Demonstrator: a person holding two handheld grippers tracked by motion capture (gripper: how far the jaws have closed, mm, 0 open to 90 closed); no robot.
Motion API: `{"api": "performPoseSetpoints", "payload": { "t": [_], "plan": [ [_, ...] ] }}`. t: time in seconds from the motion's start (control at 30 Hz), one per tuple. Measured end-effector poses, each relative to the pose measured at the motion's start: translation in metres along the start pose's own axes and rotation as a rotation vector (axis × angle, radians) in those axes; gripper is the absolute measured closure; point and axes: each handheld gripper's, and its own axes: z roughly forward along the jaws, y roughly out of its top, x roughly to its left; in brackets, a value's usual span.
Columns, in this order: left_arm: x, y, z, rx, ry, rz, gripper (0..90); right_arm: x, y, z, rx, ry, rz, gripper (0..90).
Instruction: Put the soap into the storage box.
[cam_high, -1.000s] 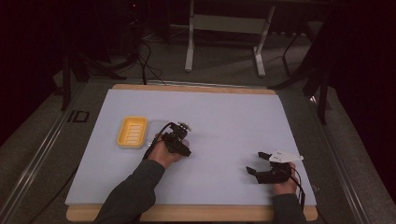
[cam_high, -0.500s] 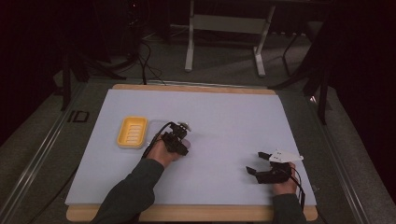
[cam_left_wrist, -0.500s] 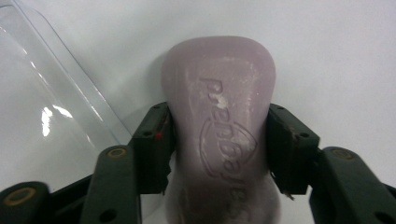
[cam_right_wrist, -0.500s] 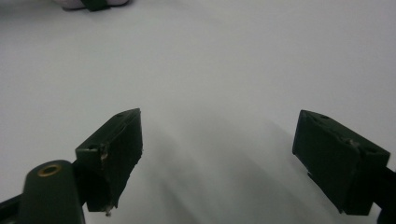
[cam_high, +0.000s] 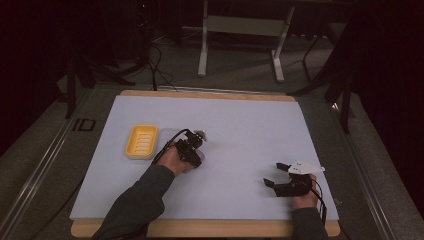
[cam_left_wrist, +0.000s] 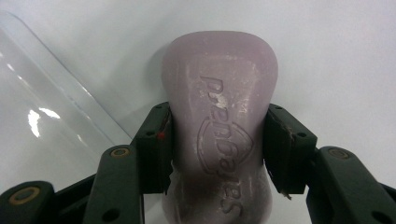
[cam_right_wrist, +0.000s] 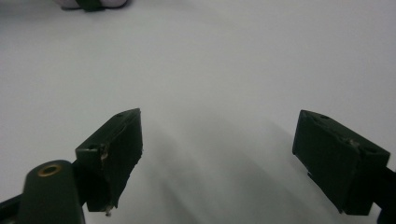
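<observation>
Soap bar is clamped between the left gripper fingers on the white tabletop; its near end is cut off. Right gripper fingers are spread wide, ringed by dim room.

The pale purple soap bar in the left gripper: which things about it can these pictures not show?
- Pale purple soap bar, left gripper view: its near end is cut off by the bottom edge.
- High view: the left gripper and hand cover the bar.
- Whether it rests on the white table sheet or is lifted: cannot tell.
</observation>
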Motion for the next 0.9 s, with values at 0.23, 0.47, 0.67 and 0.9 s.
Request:
{"api": "performPoseSetpoints", "payload": {
  "t": [0.23, 0.47, 0.67, 0.9],
  "plan": [
    [0.0001, 0.0011, 0.0014, 0.019, -0.001, 0.014, 49.1, -0.0002, -0.0001, -0.0001, -0.002, 0.000, 0.001, 15.6],
    [-0.0027, 0.0033, 0.0010, 0.040, 0.015, 0.030, 49.8, -0.0003, -0.0001, -0.0001, -0.002, 0.000, 0.001, 15.6],
    [-0.0041, 0.0034, 0.0009, 0.036, 0.013, 0.042, 50.1, -0.0002, -0.0001, -0.0001, -0.002, 0.001, 0.001, 15.6],
    [-0.0041, 0.0031, -0.0013, 0.027, -0.001, 0.049, 50.2, -0.0004, -0.0002, -0.0001, -0.005, 0.001, 0.000, 15.6]
  ]
}}
